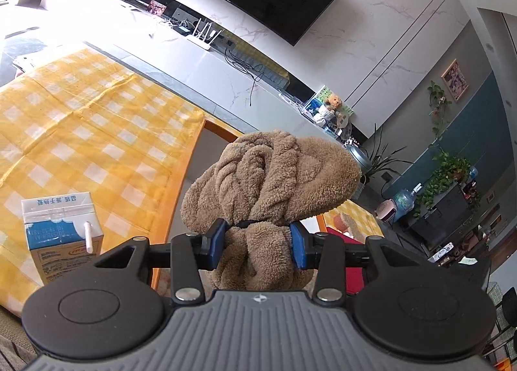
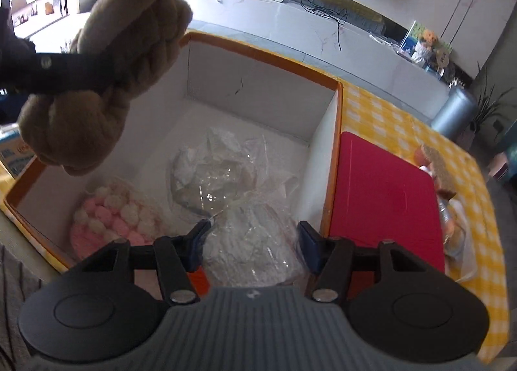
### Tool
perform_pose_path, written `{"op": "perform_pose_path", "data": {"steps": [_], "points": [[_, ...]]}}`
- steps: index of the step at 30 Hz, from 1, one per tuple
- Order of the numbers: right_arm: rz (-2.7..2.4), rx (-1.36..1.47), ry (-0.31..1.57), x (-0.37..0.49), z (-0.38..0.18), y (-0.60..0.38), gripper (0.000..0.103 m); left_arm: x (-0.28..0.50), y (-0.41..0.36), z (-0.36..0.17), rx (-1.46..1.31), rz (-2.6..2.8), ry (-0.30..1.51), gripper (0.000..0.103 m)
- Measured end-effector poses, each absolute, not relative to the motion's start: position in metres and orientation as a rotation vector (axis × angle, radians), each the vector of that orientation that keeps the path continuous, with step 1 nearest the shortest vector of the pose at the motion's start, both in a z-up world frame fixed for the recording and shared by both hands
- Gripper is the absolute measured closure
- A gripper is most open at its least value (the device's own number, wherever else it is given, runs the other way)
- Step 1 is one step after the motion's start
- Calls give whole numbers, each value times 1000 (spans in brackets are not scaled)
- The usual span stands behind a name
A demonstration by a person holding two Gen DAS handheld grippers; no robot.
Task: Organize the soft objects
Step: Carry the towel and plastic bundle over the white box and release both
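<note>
Plush, brown and knotted into thick twisted rolls (image 1: 271, 183), was gripped at its waist between the blue pads (image 1: 217, 238) of the left gripper (image 1: 258, 240), the jaws half closed and pressed into the fleece on both sides. The knotted toy was held in the air, above the near left corner of the orange-rimmed box (image 2: 336, 119), as the right wrist view showed it (image 2: 106, 80) hanging over the white interior and not yet lowered in. Inside the box, two soft things were already seen lying on the floor: a pink and white pom-pom piece (image 2: 106, 212) near the left wall and a crumpled clear plastic bag with white filling (image 2: 226, 177) toward the middle and front. The right gripper (image 2: 253, 243) was held over that bag with its jaws parted; the bag sat between them, but it could not be told for certain whether the pads pressed on it, and it was judged that they did not. By this reading the task was well under way, with two items stowed and a third about to be placed. Outside the box, a red flat board (image 2: 384, 196) lay just beside the right wall on the yellow checked cloth (image 1: 80, 132), and beyond it some further items, possibly a doll (image 2: 436, 161), were seen too indistinctly to name, so these were taken as possibly left to sort. A milk carton (image 1: 61, 235) stood on the cloth to the left and was judged no part of the job.
</note>
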State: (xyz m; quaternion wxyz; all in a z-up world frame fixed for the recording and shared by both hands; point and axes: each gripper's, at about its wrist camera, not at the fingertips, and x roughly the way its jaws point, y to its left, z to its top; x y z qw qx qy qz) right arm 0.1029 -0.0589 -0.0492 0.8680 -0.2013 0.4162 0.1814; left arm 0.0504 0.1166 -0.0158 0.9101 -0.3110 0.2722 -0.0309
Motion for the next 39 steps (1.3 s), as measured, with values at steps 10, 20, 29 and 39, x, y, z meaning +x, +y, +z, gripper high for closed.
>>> {"op": "perform_pose_path", "data": {"steps": [10,20,29,39], "points": [[318,-643,918,113,-68,-43,42,40,132,-9,-663,-51,520,56],[424,-537,838,101,-41,-45,8,42,132,-11,-650,-56,531,56],[447,-374,636,83,-17,-85,2,56,115,-14,-576,-58,545,56],[235,-92,695,114,-19,-141,2,74,72,-23,-277,54,633,56]]}}
